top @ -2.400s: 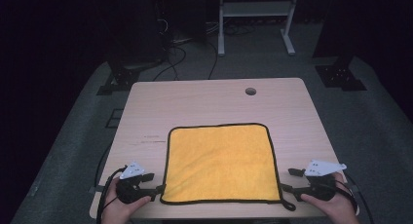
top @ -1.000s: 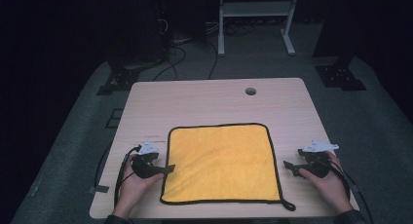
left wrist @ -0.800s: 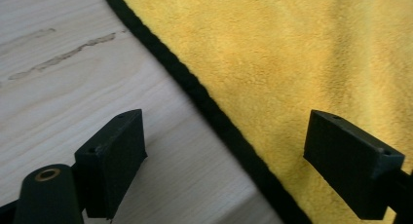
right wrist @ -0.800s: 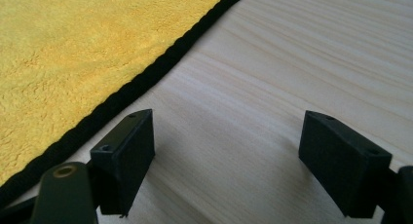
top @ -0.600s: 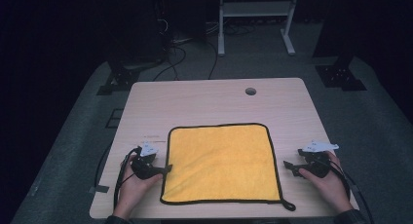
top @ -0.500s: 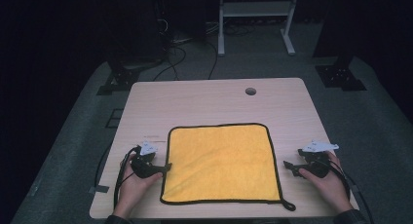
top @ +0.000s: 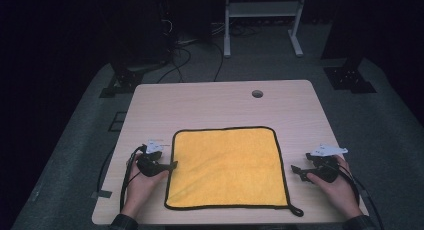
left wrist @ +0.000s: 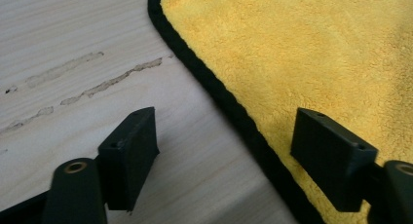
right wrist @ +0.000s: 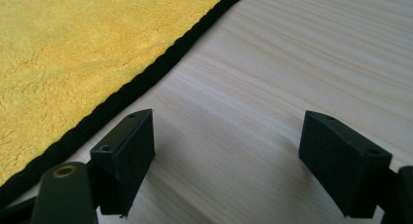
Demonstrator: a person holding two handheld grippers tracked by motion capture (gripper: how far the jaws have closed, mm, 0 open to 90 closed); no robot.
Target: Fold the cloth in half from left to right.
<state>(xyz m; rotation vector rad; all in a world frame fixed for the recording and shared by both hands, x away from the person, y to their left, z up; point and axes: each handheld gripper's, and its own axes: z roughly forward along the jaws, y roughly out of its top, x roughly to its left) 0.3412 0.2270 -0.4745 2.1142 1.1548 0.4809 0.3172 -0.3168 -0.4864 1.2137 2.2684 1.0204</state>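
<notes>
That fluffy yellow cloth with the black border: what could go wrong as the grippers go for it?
The left gripper straddles the black hem of the yellow cloth with jaws that have just been closing; it may pinch only the hem and slip. The right gripper stands open over bare wooden table, so it could close on nothing.

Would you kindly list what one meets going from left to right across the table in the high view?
Left tool → yellow cloth with black edging → right tool, all resting on the wooden table.
</notes>
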